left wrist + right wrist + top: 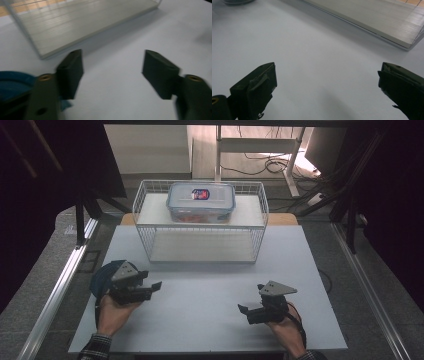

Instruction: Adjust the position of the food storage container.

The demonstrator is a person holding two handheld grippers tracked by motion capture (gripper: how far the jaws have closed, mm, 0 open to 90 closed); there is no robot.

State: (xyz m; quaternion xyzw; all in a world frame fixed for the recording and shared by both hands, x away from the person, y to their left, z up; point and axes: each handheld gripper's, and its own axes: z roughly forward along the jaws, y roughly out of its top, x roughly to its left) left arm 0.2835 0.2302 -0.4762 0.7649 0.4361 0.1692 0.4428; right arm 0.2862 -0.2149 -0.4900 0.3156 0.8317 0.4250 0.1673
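Observation:
My left gripper [152, 289] rests at the table's left, held by a hand, and points right. Its jaws stand apart in the left gripper view [112, 65], with only bare table between them. A blue round thing [101, 275] lies under and behind it, and its edge [12, 80] sits beside the left jaw. Near the front right, my right gripper [250, 299] points left. Its jaws are wide apart [327, 75] and hold nothing.
A white wire rack [142, 235] with two shelves stands at the back middle of the white table [200, 315]. A clear food box with a blue-rimmed lid [201, 202] sits on its top shelf. The rack's lower board [75, 22] [372, 17] lies ahead of both grippers.

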